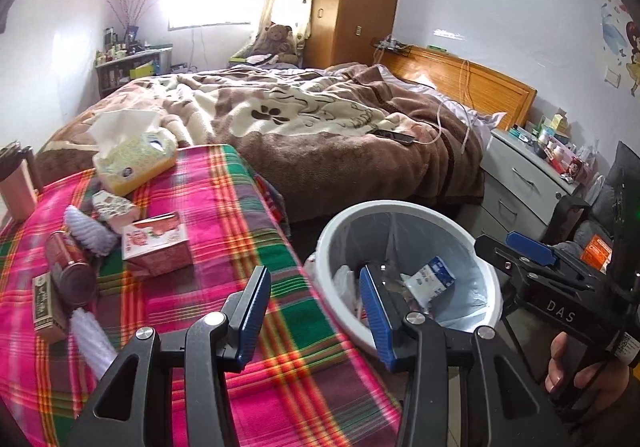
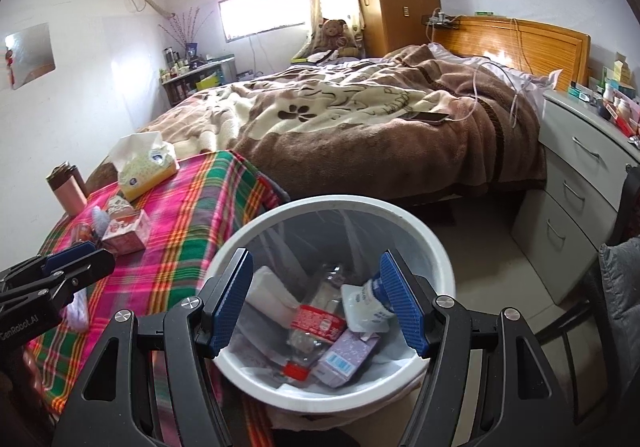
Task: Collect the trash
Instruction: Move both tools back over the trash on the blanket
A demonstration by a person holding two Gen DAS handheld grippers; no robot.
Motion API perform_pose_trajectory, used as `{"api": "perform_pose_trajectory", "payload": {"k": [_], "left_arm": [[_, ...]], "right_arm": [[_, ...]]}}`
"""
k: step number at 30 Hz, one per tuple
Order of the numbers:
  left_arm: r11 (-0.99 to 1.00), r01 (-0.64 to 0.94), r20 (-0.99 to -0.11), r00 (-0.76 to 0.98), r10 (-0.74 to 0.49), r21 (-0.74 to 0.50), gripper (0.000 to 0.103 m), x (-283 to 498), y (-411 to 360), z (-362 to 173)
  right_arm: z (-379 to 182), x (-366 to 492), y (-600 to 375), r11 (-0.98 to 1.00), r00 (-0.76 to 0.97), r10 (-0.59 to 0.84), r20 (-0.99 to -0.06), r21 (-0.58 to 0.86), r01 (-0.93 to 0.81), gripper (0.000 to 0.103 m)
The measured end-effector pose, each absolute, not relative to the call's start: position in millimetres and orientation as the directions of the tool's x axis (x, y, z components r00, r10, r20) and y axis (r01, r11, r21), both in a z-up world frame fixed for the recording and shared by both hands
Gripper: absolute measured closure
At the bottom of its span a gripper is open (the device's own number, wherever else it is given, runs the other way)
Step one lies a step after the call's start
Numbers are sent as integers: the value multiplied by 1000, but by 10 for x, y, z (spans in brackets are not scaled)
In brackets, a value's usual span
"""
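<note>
Both grippers empty, between pickups. Right gripper (image 2: 316, 299) hovers over the bin (image 2: 436, 247), jaws spread, nothing between them; bottle (image 2: 318, 321), pouch (image 2: 364, 307) and a small carton (image 2: 348, 357) already lie inside. Left gripper (image 1: 316, 311) over the table edge beside the bin, jaws apart, nothing held. Still on the plaid table (image 1: 256, 239): can (image 1: 70, 269), pink box (image 1: 156, 245), wrappers. Next, I judge: left reaches for the can or box and needs a wider spread.
</note>
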State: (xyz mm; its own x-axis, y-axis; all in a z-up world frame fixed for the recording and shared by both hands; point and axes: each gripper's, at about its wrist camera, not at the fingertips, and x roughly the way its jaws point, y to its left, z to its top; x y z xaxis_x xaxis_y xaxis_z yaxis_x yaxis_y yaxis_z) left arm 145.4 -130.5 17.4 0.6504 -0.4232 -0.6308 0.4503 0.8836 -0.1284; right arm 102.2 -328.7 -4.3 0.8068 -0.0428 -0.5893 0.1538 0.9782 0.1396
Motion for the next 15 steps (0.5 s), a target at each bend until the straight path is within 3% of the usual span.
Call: {"api": "perform_pose_trajectory", "payload": {"k": [15], "left_arm": [[961,248,-614,741,-270,-123,56,1502,-140,182]], "right_arm": [[-86,1111,-2487,988,805,114,-582,152,-30,35]]}}
